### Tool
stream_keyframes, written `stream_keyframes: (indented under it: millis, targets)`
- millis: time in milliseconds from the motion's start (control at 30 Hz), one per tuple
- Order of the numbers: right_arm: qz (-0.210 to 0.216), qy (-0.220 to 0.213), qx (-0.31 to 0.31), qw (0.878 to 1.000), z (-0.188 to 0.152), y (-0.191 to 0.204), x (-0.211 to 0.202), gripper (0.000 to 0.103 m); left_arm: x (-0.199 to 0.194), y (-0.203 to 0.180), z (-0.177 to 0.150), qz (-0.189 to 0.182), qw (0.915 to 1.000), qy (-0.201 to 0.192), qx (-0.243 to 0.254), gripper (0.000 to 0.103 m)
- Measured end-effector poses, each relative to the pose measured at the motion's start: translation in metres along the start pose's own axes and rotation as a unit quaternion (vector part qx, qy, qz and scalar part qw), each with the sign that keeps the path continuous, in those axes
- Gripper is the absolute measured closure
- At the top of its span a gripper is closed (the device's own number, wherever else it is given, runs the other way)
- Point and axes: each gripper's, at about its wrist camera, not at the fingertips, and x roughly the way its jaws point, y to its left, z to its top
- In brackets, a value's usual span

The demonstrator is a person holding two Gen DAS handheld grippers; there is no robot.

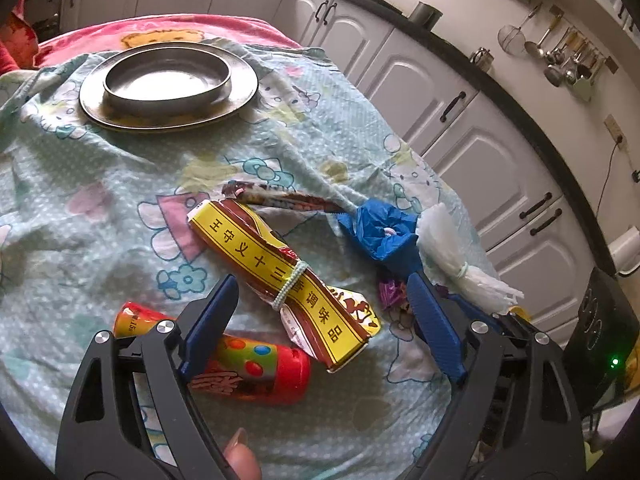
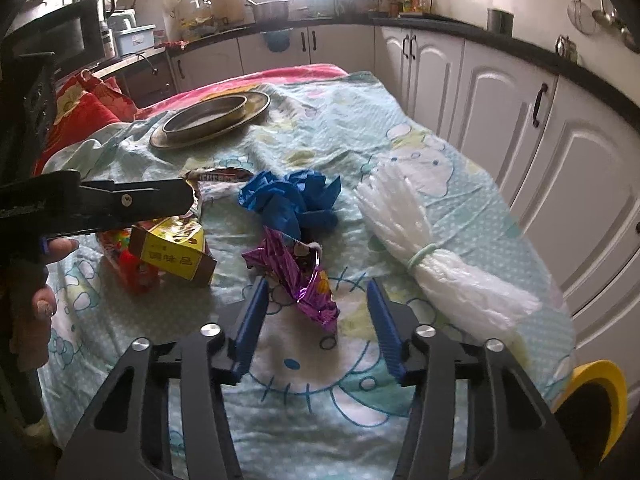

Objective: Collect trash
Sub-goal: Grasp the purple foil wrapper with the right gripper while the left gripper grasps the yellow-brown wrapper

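Over to the left wrist view: the left gripper [image 1: 320,304] hangs low over a table draped in a pale green cartoon cloth [image 1: 100,208], its blue fingers [image 1: 212,320] spread wide with nothing between them but air, and the yellow-and-brown seasoning packet [image 1: 288,276], cinched with a bead band, lies right in that gap. Under the left finger sits a red snack wrapper with coloured dots [image 1: 256,364]; beyond the packet a thin brown wrapper [image 1: 280,198] lies flat, then a crumpled blue bag [image 1: 380,232] just beside a white plastic bundle [image 1: 460,264] tied with a green band. A scrap of purple foil [image 1: 390,292] peeks out by the right finger. Far back, a round metal tin sits on a metal plate [image 1: 96,100], well apart from the litter. Now the right wrist view: the right gripper [image 2: 316,320] is also wide open and holding nothing, and the purple foil wrapper [image 2: 300,280] lies on the cloth between and just ahead of its blue fingers [image 2: 250,320]. The blue bag [image 2: 288,200] lies behind it, the white bundle [image 2: 420,248] off to the right, the seasoning packet [image 2: 172,252] and red wrapper [image 2: 132,264] to the left beneath the other tool's black arm, and a yellow-rimmed bin [image 2: 616,392] shows at the table's near right corner.
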Motion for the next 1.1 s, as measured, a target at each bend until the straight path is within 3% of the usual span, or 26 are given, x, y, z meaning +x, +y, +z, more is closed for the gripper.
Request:
stream_keyframes:
  millis: [133, 233, 300, 567, 833, 900, 1100]
  targets:
    - [0.018, 0.013, 0.006, 1.000, -0.003, -0.001, 0.005, 0.083, 0.005, -0.002, 0.001, 0.015, 0.9999, 0.005, 0.002, 0.025]
    - [0.026, 0.013, 0.000, 1.000, -0.004, 0.000, 0.003, 0.085, 0.005, -0.003, 0.002, 0.022, 0.9997, 0.008, 0.002, 0.028]
    - [0.029, 0.012, -0.002, 0.999, -0.005, 0.002, -0.001, 0.086, 0.005, -0.004, 0.000, 0.028, 0.9995, 0.012, 0.002, 0.039]
    - [0.034, 0.004, 0.003, 0.999, -0.007, -0.005, -0.018, 0.086, 0.002, -0.006, -0.005, 0.038, 0.9991, 0.016, 0.007, 0.043]
    - [0.032, -0.004, 0.025, 0.999, -0.010, -0.017, -0.038, 0.087, -0.008, -0.004, -0.011, 0.046, 0.9988, 0.017, 0.010, 0.054]
    - [0.034, -0.009, 0.024, 0.999, -0.010, -0.016, -0.043, 0.087, -0.008, -0.002, -0.012, 0.041, 0.9988, 0.024, 0.005, 0.063]
    - [0.042, -0.022, 0.019, 0.999, -0.010, -0.011, -0.061, 0.087, -0.006, 0.000, -0.011, 0.022, 0.9990, 0.038, -0.004, 0.073]
